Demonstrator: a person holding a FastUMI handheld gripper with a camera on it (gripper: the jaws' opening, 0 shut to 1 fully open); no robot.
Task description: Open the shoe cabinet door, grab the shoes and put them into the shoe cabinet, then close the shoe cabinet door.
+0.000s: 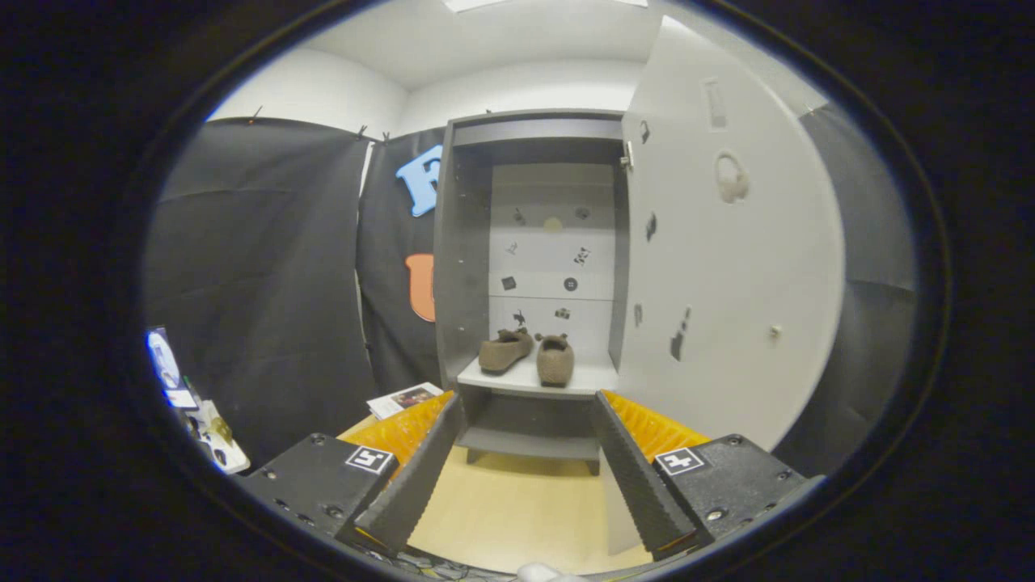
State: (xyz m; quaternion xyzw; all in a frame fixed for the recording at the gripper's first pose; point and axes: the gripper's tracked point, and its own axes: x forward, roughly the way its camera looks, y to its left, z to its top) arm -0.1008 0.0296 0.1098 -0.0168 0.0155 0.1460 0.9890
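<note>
With the tall grey shoe cabinet door swung wide, brown fabric slippers sit on its shelf (side by side); gripper jaws released, empty.

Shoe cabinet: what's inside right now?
Two brown shoes sit side by side on the middle shelf of the shoe cabinet; door open. Gripper open, empty. Lower shelf partly hidden by fingers.

I am seeing the shoe cabinet standing on the pale wooden floor. Its light shelf is carrying two brown shoes, lying side by side. A lower shelf is sitting beneath it. Left of the cabinet, a leaflet is lying on the floor.
</note>
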